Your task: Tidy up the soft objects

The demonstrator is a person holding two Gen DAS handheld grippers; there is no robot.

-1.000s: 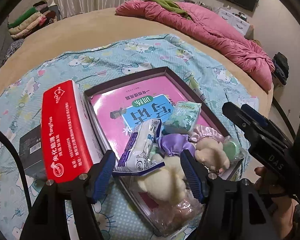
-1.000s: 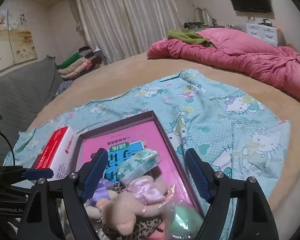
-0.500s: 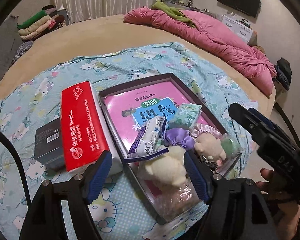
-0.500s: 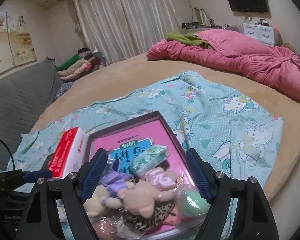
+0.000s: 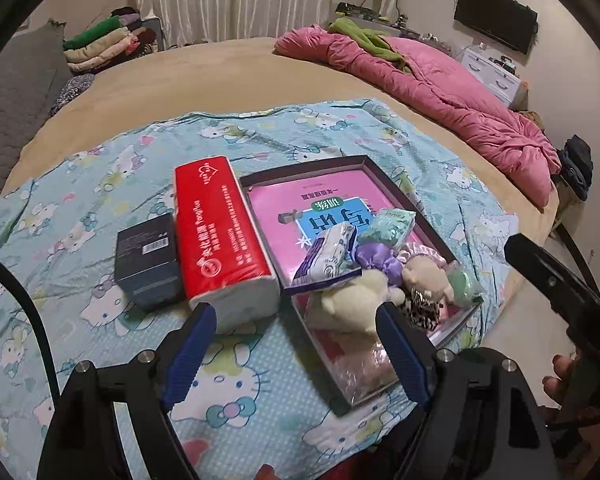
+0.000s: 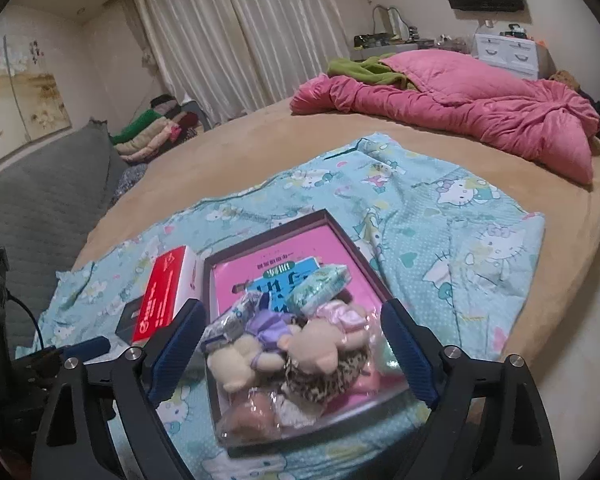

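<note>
A dark-rimmed tray [image 5: 300,167] lies on the blue cartoon-print sheet [image 5: 80,208] and holds a pink book. Piled at its near end are a cream plush toy [image 5: 352,300], a purple bow [image 5: 376,260], a white tissue pack [image 5: 328,258], a green tissue pack [image 5: 392,226] and a leopard-print piece [image 5: 420,308]. My left gripper [image 5: 296,356] hangs above and short of the tray, its jaws opening, nothing between them. My right gripper [image 6: 292,356] also hovers over the tray [image 6: 268,234] and the plush toys [image 6: 312,352], its jaws opening and holding nothing.
A red tissue pack [image 5: 220,236] and a black box [image 5: 148,264] lie left of the tray. A pink quilt [image 5: 440,88] is heaped at the far side of the round bed. Folded clothes [image 5: 104,42] sit by the curtain. The bed edge runs close on the right.
Both grippers have pulled back and up from the tray, so the pile looks smaller and more sheet shows. Both pairs of jaws stand wider than before.
</note>
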